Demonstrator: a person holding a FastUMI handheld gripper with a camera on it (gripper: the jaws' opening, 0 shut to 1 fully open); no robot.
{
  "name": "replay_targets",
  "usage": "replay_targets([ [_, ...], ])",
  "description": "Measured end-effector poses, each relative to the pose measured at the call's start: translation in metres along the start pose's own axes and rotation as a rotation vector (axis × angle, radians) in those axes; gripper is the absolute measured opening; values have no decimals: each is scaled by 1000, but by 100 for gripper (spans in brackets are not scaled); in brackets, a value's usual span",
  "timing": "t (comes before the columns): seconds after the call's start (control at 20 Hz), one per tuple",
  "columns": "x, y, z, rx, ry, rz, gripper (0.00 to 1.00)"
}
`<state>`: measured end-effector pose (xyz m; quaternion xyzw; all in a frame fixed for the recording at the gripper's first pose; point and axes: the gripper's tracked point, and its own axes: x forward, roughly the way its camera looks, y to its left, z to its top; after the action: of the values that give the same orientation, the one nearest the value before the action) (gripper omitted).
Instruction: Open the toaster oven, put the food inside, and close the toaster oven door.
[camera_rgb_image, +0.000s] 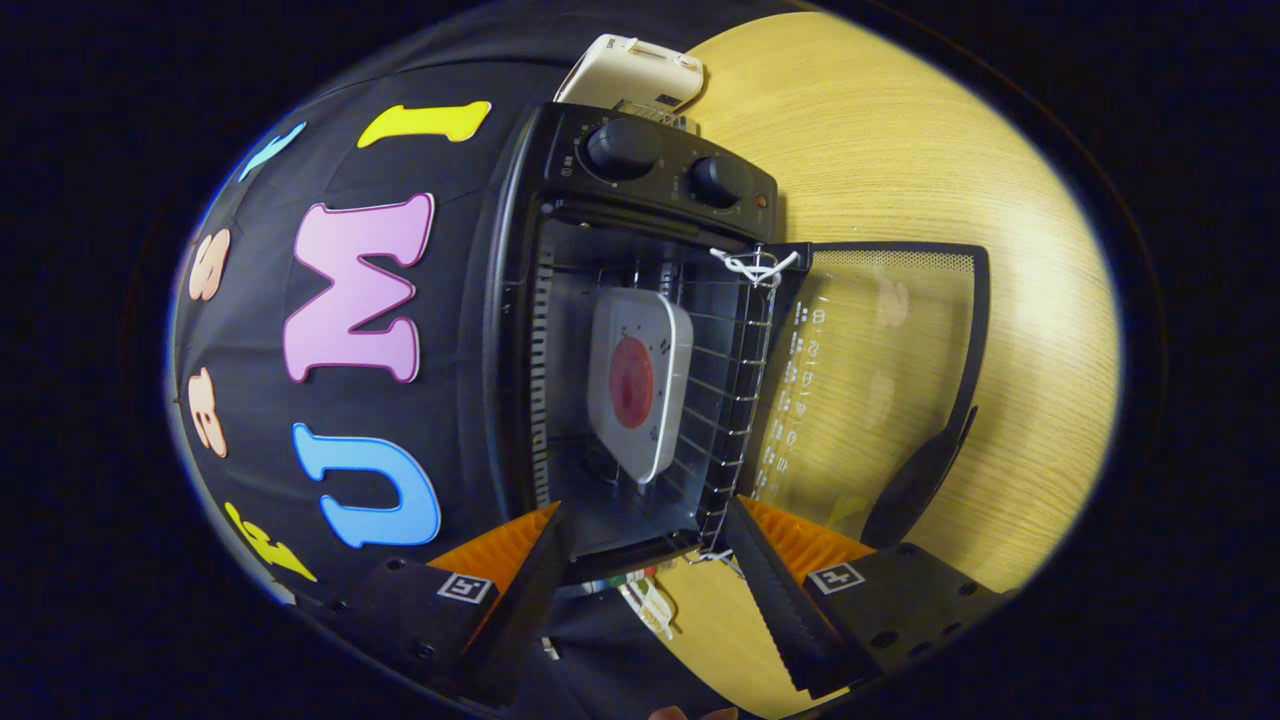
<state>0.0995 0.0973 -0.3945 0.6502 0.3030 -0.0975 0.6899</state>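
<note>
Two steps stood done, by the look of it: toaster oven (640, 300) open, door (880, 370) lowered onto counter (900, 150); food (632, 382) on plate (645, 440) inside on rack. Tongs (650, 570) apart, empty. Door closing remained.

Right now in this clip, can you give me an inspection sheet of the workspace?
Surface: light wooden table, bare around the oven.
Job's things: toaster oven open, glass door folded down onto the table; white plate with red food sits on the wire rack inside.
Clutter: white appliance behind the oven.
Grippers: hand-held gripper open, fingers apart just before the oven mouth, holding nothing.
Cables: white string tied at the door hinge.
Surroundings: black cloth wall.
</note>
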Motion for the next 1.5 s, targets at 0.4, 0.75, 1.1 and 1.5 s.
replay_targets([
  [0.4, -63, -27, -17, -454, 81, -19, 98],
  [0.75, -86, -115, -10, -1008, 92, -305, 98],
  [1.1, -66, -158, -20, -1351, 215, -496, 99],
  [1.5, -32, -170, -13, -1376, 232, -566, 99],
])
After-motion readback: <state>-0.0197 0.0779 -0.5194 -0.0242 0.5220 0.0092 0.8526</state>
